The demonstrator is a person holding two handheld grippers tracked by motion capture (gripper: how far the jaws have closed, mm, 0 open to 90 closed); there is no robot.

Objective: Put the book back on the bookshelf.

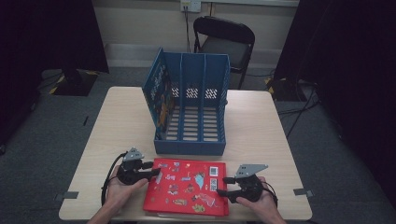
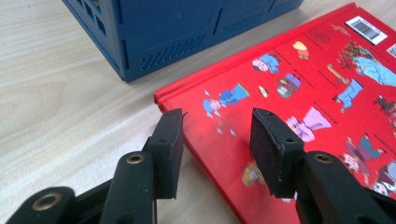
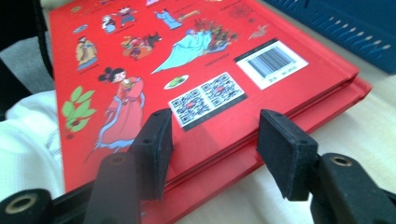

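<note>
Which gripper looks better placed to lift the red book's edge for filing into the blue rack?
Probably the right gripper: its open jaws straddle the open page-side edge of the red book. The left gripper is open at the spine corner, nearer the blue rack.

Open bench (image 1: 261,126) is left to the right of the blue file rack (image 1: 191,109) and to its left, where a claw can be passed freely. The way straight ahead is blocked by the rack's low front wall, just beyond the red book (image 1: 187,186). Only a narrow strip of bench is left between book and rack.
</note>
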